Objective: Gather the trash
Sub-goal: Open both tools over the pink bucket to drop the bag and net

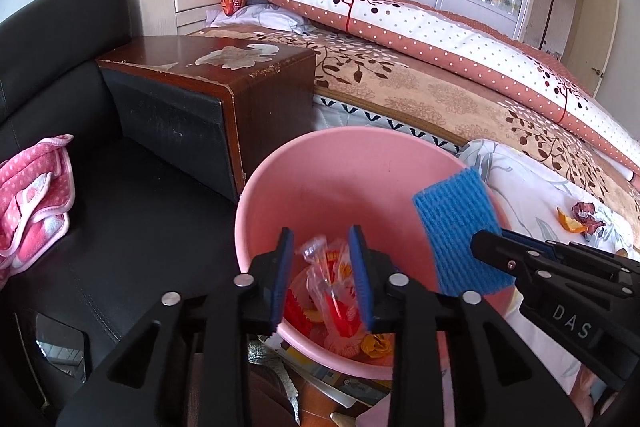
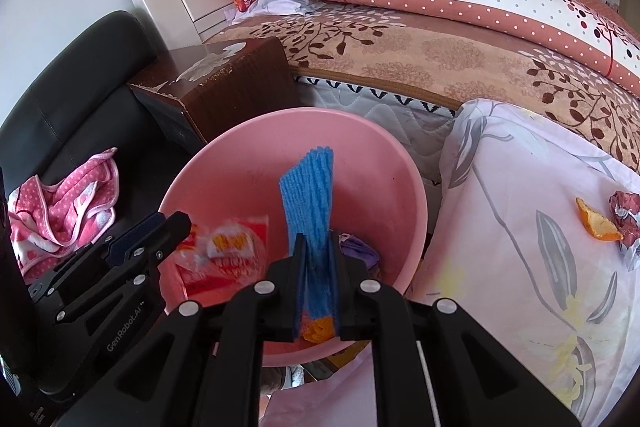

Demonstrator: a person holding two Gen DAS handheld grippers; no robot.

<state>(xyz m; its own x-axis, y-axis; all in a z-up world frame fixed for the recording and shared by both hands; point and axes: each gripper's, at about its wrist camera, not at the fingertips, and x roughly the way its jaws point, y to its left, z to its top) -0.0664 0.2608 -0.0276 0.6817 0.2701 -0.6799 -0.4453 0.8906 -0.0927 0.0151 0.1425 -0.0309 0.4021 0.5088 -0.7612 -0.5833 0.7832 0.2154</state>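
Note:
A pink bin (image 1: 320, 163) (image 2: 240, 147) stands between the black sofa and the bed. My left gripper (image 1: 322, 267) (image 2: 156, 231) is open over the bin; a clear red-and-white snack wrapper (image 1: 332, 287) (image 2: 228, 247) lies loose between its fingers, blurred, with other wrappers in the bin. My right gripper (image 2: 318, 267) (image 1: 488, 243) is shut on a blue ribbed cloth (image 2: 308, 195) (image 1: 456, 227) and holds it upright over the bin. An orange peel (image 2: 596, 223) (image 1: 570, 221) and a crumpled wrapper (image 2: 626, 215) (image 1: 588, 213) lie on the floral sheet to the right.
A black sofa (image 1: 80, 187) on the left carries a pink dotted towel (image 1: 32, 195) (image 2: 60, 211). A brown bedside cabinet (image 1: 208, 87) (image 2: 224, 83) stands behind the bin. The bed (image 1: 440, 79) with quilt and pillows fills the right and back.

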